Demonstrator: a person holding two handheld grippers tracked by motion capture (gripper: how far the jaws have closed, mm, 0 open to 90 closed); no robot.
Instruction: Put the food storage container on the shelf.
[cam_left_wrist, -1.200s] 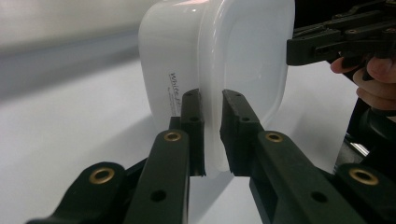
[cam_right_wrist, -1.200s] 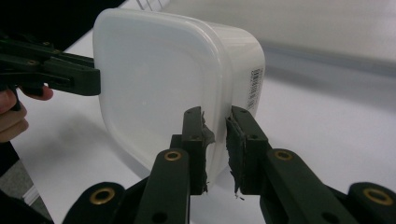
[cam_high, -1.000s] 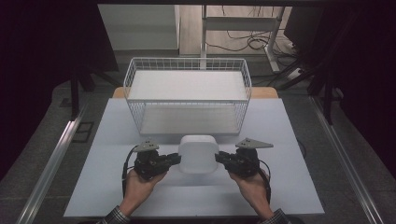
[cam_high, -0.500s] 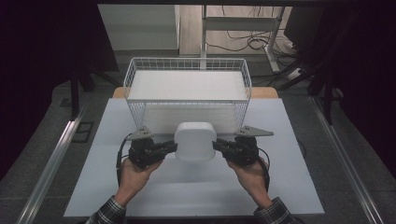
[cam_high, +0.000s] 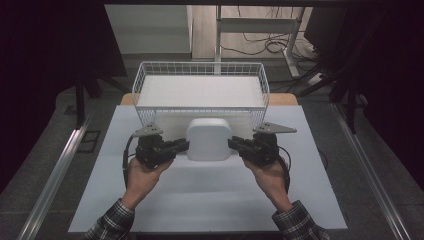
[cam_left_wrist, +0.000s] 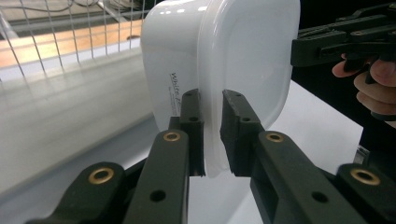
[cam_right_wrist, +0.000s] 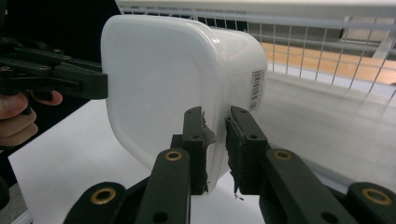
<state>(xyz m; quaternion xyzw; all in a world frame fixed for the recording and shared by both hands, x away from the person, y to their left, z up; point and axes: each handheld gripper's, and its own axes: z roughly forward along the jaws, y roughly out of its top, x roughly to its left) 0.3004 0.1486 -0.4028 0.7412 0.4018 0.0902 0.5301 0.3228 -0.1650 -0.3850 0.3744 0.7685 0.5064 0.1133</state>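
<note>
— While your hands stay level, what grips?
— Your left gripper (cam_high: 182, 145) and right gripper (cam_high: 235, 144) clamp their fingers on the white tub's (cam_high: 208, 139) rim, above the bench (cam_high: 210, 200).
— Obstacles?
— Wire basket (cam_high: 200, 70) just behind.

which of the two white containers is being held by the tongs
The smaller one: the white rounded plastic tub, pinched at its rim on opposite sides by the left tongs and right tongs. The big white wire basket stands untouched behind it on the table.
</note>
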